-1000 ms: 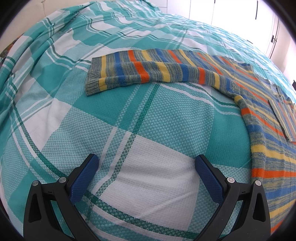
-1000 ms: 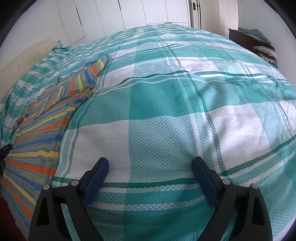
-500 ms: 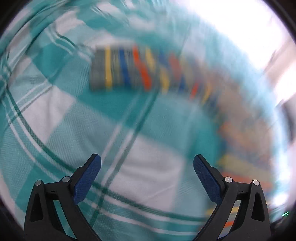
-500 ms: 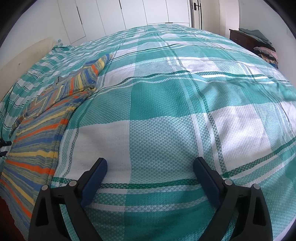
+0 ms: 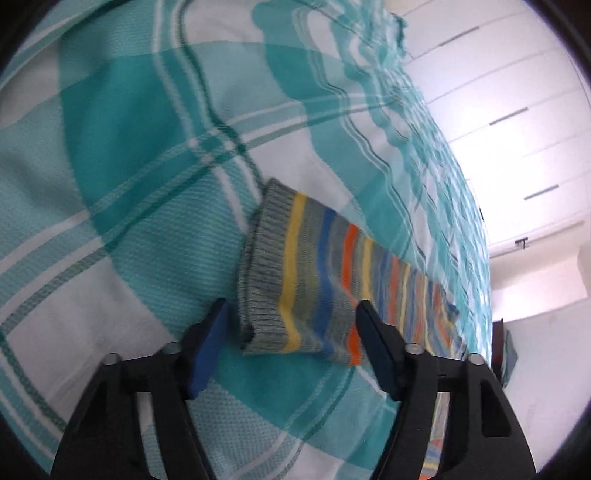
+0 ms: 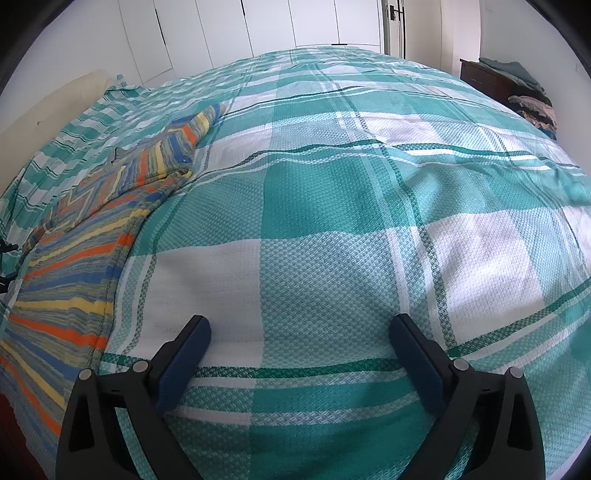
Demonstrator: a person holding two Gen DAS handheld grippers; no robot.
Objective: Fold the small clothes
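Note:
A small striped knit sweater in grey, yellow, blue and orange lies flat on the bed. In the left wrist view its sleeve cuff (image 5: 266,273) lies right in front of my left gripper (image 5: 291,325), whose blue pads stand open on either side of the cuff's near end without closing on it. In the right wrist view the sweater's body (image 6: 74,266) lies at the far left, with its other sleeve (image 6: 184,136) reaching away. My right gripper (image 6: 299,339) is open and empty over bare bedspread, to the right of the sweater.
A teal and white checked bedspread (image 6: 332,192) covers the whole bed. White wardrobe doors (image 6: 258,26) stand behind it. A dark cabinet with piled clothes (image 6: 517,85) stands at the far right.
My left gripper has swung forward and tilted, coming right up to the sleeve cuff, which was farther off before. Its jaws have narrowed somewhat. My right gripper has hardly moved.

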